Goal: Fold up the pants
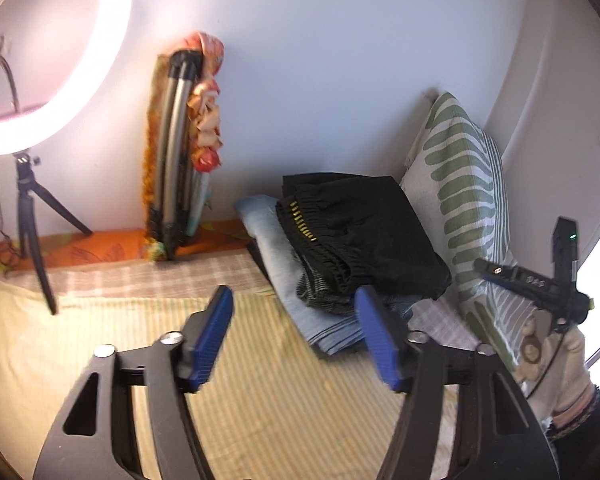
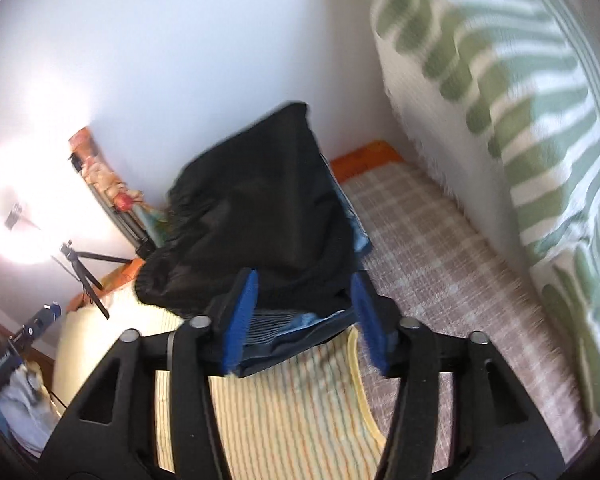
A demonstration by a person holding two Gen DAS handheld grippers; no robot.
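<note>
black fabric marks the folded pants, which are seen lying on top of a small stack of folded clothes at the far end of the bed, with the gathered waistband and its row of yellow stitches turned toward the left wrist camera. under them a grey knitted piece and pale blue folded jeans are stacked. the stack is set on a checked sheet, just beside a green-and-white leaf-patterned pillow that is propped against the white wall.

the left gripper is held with its blue pads apart and nothing between them; the yellow striped cloth is seen through the gap, and the stack lies just beyond its fingertips. the right gripper is likewise held with its jaws spread and not pressing on anything; the near edge of the stack is seen between its pads, but no contact with the cloth can be made out, and the view is blurred.

in the left wrist view the right gripper is also seen at the right edge, carried by a gloved hand. a lit ring light on a small black tripod is stood on the bed at the left, and a folded tripod draped with flowered cloth is leaned against the wall.
</note>
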